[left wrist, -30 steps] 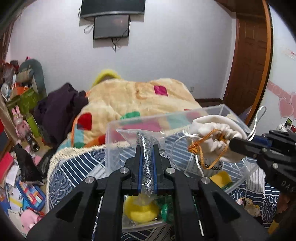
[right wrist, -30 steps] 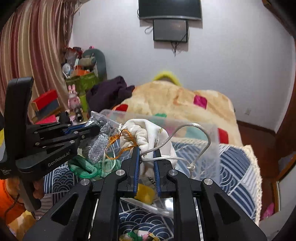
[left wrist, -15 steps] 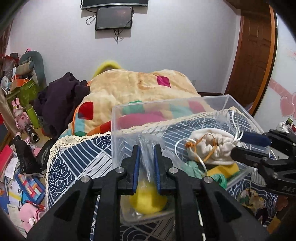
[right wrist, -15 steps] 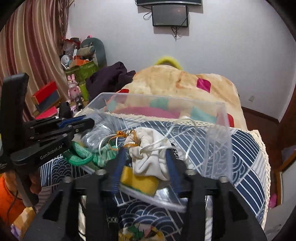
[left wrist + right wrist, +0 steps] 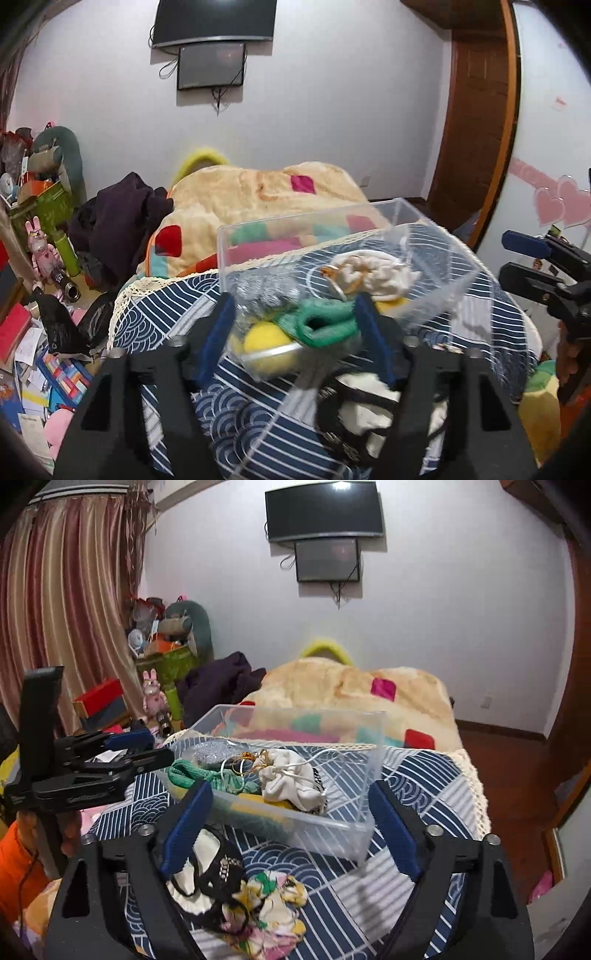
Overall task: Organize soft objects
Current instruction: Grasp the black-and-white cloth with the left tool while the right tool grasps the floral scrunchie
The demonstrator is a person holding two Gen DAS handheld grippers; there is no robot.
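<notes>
While the clear plastic box (image 5: pixel 295 814) sits on the blue wave-pattern bed cover (image 5: pixel 417 775), soft things lie inside it: a white drawstring pouch (image 5: pixel 291 781), a green knitted piece (image 5: pixel 195 773), a silvery glitter bag (image 5: pixel 212 753) and something yellow (image 5: pixel 264 341) at the bottom. A second ago the left gripper (image 5: pixel 295 332) squeezed the glitter bag and the right gripper (image 5: pixel 290 830) squeezed the pouch. Now both things are down in the box, and both grippers have let go. Their blue fingers stand wide apart with nothing between them, pulled back to the near side of the box.

Just in front of the box, on the bed cover, lie a black-and-white cloth piece (image 5: pixel 207 867) and a flowery cloth (image 5: pixel 273 897), touching each other.

Behind the box lies a fuzzy tan blanket (image 5: pixel 354 686) with colored squares. Two dark screens (image 5: pixel 325 535) hang on the wall. The words on the left gripper's side are too blurry to read now.
</notes>
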